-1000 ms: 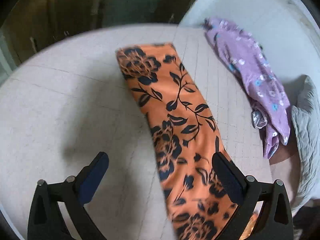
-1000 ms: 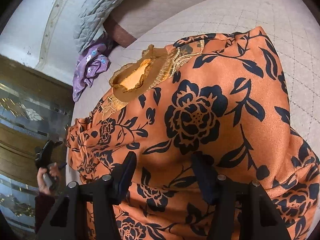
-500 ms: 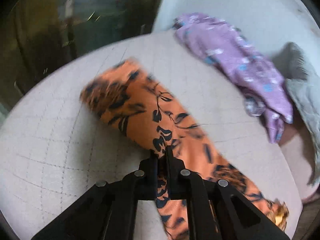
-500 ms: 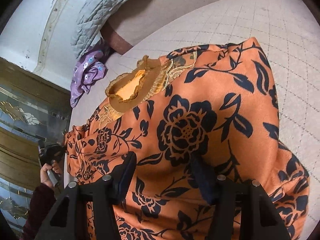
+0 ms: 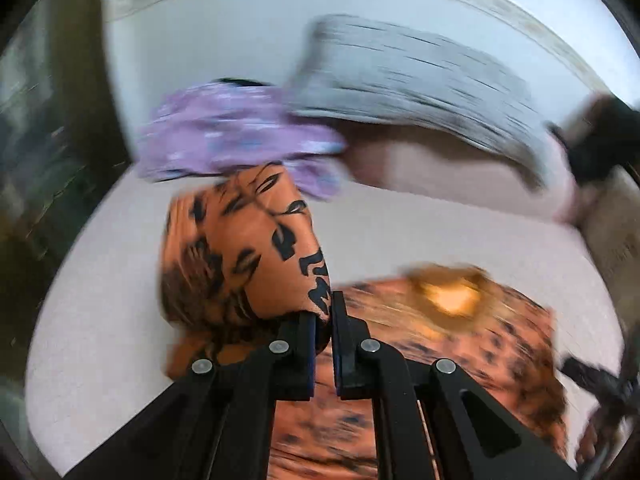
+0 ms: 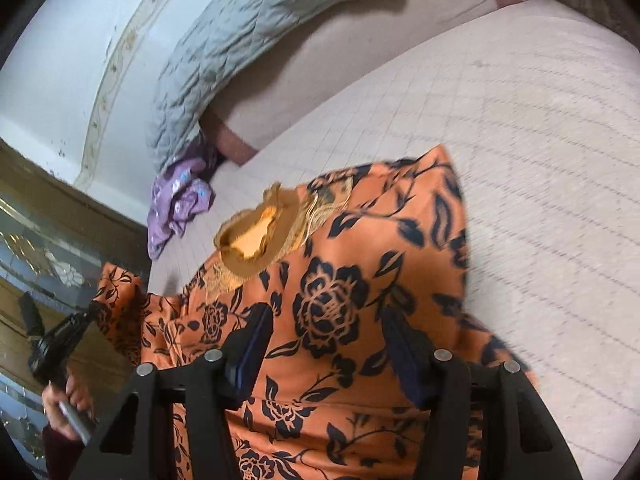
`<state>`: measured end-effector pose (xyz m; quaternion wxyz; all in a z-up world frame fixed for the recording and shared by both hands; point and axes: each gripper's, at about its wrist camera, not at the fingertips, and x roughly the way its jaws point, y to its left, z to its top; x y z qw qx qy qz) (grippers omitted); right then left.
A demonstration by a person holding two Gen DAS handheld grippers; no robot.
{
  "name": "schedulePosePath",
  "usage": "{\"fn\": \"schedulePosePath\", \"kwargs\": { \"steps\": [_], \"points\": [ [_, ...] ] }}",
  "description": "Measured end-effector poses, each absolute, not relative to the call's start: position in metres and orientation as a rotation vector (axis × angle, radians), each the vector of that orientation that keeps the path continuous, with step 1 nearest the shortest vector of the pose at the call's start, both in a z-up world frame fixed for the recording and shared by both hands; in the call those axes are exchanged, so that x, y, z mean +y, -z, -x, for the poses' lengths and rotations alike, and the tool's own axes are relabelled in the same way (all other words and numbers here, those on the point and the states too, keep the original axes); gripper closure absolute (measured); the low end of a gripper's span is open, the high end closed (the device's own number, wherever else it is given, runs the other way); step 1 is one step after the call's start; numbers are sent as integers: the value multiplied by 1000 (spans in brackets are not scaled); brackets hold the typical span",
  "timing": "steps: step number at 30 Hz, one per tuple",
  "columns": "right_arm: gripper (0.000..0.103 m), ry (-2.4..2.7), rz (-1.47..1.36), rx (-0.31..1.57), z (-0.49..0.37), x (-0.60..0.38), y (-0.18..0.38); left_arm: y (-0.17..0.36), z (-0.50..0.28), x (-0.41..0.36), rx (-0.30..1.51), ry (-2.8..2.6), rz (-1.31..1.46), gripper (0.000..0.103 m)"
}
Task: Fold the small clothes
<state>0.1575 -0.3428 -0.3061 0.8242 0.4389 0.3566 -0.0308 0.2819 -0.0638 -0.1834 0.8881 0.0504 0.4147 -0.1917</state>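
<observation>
- The orange floral top (image 6: pixel 360 300) lies spread on the quilted bed (image 6: pixel 540 140), neckline (image 6: pixel 256 240) facing up toward the headboard end, body flat, which looks like the layout you want before folding the sides in.
- One sleeve (image 5: pixel 244 256) is off the bed, bunched and hanging from the left gripper (image 5: pixel 324 316); its jaws are pinched nearly together with a fold of the cloth caught between them. My guess is the sleeve is being carried over the body of the top for the first fold.
- The right gripper (image 6: pixel 328 344) hangs just above the middle of the top with its jaws wide apart and nothing in them, perhaps ready to pin the cloth down while the sleeve crosses.
- The left camera is smeared with blur but shows the pinch itself up close, which the right camera misses.
- The right camera is sharper: it shows the whole spread of the top, and the person's hand (image 6: pixel 68 396) on the left tool at the far edge with the sleeve raised beside it.
- Beyond, a purple garment (image 6: pixel 180 208) sits crumpled by a grey quilted pillow (image 6: pixel 240 40), well apart from the work.
</observation>
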Motion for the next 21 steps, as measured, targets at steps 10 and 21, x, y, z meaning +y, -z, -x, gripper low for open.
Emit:
{"fn": "schedulePosePath", "kwargs": {
  "steps": [10, 21],
  "points": [
    [42, 120, -933, 704, -133, -373, 301, 273, -152, -185, 998, 597, -429, 50],
    [35, 34, -927, 716, -150, -344, 293, 215, -213, -57, 974, 430, -66, 42]
  ]
}}
